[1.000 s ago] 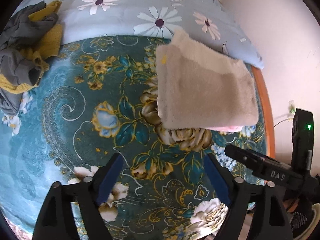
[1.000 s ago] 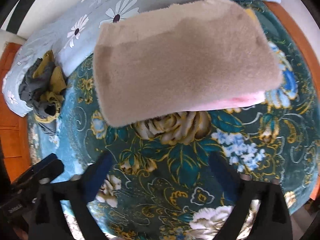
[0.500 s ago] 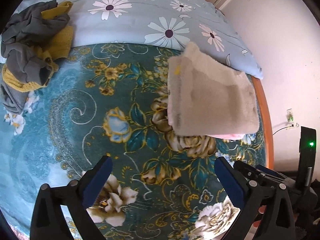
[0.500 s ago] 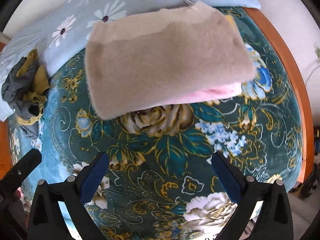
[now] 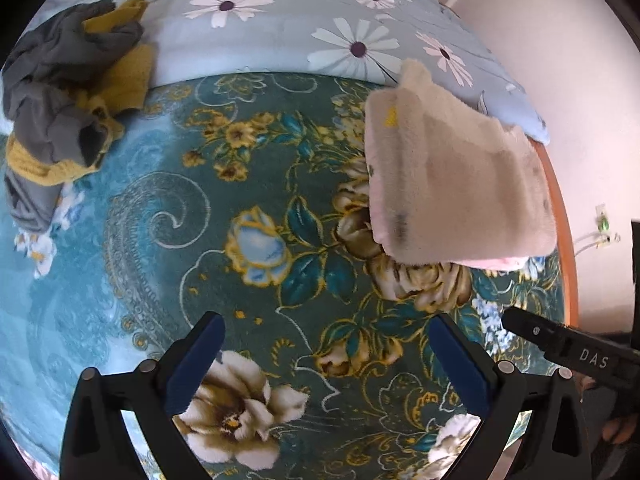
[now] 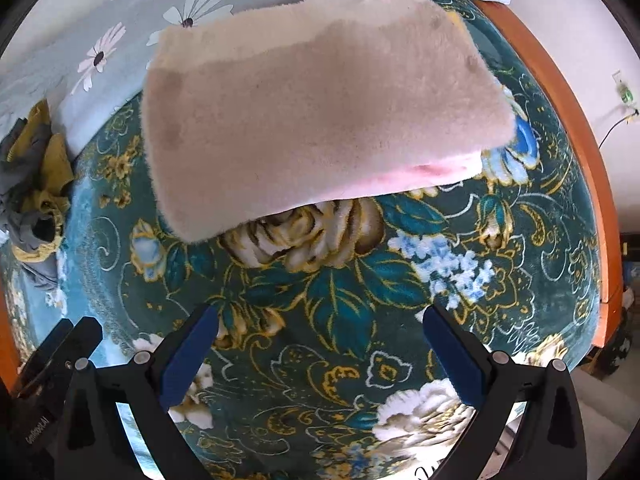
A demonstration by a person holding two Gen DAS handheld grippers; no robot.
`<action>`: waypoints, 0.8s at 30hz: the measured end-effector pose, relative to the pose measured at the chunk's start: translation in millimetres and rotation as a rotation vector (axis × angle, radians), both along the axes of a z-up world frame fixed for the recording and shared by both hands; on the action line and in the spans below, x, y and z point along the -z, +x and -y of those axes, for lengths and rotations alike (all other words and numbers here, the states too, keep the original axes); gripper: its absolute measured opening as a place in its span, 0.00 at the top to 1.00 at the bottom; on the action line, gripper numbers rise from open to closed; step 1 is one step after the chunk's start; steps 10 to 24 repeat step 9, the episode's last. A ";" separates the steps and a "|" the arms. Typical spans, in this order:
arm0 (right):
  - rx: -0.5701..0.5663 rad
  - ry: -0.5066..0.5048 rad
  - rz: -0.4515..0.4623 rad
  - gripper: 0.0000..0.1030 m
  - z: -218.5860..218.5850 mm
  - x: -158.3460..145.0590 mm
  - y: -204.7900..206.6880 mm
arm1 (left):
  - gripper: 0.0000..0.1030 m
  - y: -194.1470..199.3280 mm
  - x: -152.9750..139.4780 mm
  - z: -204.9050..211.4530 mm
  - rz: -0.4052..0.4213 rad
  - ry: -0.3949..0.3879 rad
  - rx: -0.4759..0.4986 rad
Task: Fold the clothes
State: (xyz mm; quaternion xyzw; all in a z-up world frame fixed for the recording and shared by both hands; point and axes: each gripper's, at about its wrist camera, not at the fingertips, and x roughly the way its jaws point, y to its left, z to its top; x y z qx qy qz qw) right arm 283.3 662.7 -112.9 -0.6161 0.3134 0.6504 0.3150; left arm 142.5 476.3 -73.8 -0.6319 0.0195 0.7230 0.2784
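A folded beige fleece garment (image 5: 456, 184) with a pink layer under it lies flat on the teal floral blanket (image 5: 248, 208) near the bed's right edge. It fills the upper part of the right wrist view (image 6: 320, 112). A crumpled pile of grey and yellow clothes (image 5: 68, 92) lies at the far left; it also shows in the right wrist view (image 6: 36, 192). My left gripper (image 5: 326, 354) is open and empty above the blanket, short of the garment. My right gripper (image 6: 318, 346) is open and empty, just in front of the garment.
A pale blue daisy-print quilt (image 5: 304, 20) lies along the far side of the bed. The orange wooden bed rail (image 6: 568, 120) runs down the right side, with a pink wall (image 5: 576, 80) and a cabled wall socket (image 5: 602, 226) beyond it.
Both grippers have drawn back from the folded garment. The left view has swung left, so the clothes pile shows more fully. Both stay open and the garment lies still.
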 end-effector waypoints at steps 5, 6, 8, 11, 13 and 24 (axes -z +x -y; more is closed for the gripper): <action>0.002 -0.004 0.017 0.01 -6.4 8.8 -1.8 | 0.00 0.2 14.4 -13.3 0.032 0.001 0.037; 0.009 -0.005 0.020 0.01 -8.5 10.6 -1.7 | 0.00 -0.3 17.1 -14.3 0.035 -0.002 0.035; 0.023 -0.007 0.026 0.01 -12.6 14.5 -1.6 | 0.00 -1.6 22.6 -16.0 0.041 -0.009 0.030; 0.027 -0.007 0.028 0.01 -14.2 16.3 -1.9 | 0.00 -3.1 26.2 -16.4 0.050 -0.018 0.021; 0.027 -0.007 0.028 0.01 -14.2 16.3 -1.9 | 0.00 -3.1 26.2 -16.4 0.050 -0.018 0.021; 0.027 -0.007 0.028 0.01 -14.2 16.3 -1.9 | 0.00 -3.1 26.2 -16.4 0.050 -0.018 0.021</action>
